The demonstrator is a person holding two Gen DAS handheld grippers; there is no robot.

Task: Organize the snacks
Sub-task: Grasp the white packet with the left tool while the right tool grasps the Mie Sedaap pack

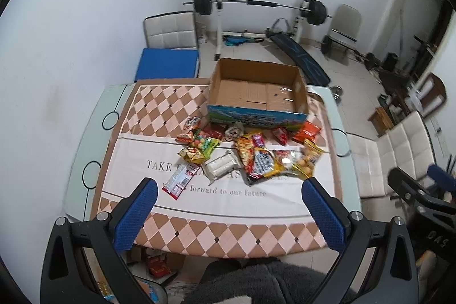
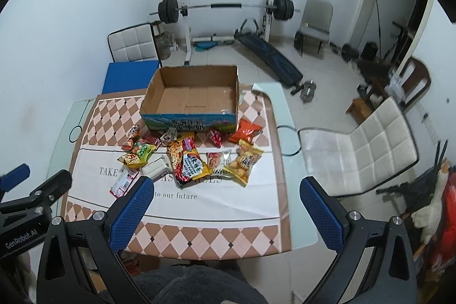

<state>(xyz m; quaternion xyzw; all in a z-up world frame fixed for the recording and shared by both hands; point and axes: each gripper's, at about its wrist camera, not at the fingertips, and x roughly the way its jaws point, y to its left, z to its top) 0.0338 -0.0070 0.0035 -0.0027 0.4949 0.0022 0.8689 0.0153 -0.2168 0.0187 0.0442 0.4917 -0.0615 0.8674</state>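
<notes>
The box (image 1: 258, 93) stands open and empty on the far part of the surface (image 1: 199, 207). The snacks (image 1: 250, 153) lie in a loose heap just in front of the box. Both tongs hang above the near edge, well apart from the box: the left tongs (image 1: 229, 187) and the right tongs (image 2: 226, 185) are spread wide and hold nothing.

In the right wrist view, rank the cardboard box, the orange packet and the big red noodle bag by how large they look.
1. Cardboard box, clearly largest.
2. Red noodle bag.
3. Orange packet, though it lies farther from the camera.
</notes>
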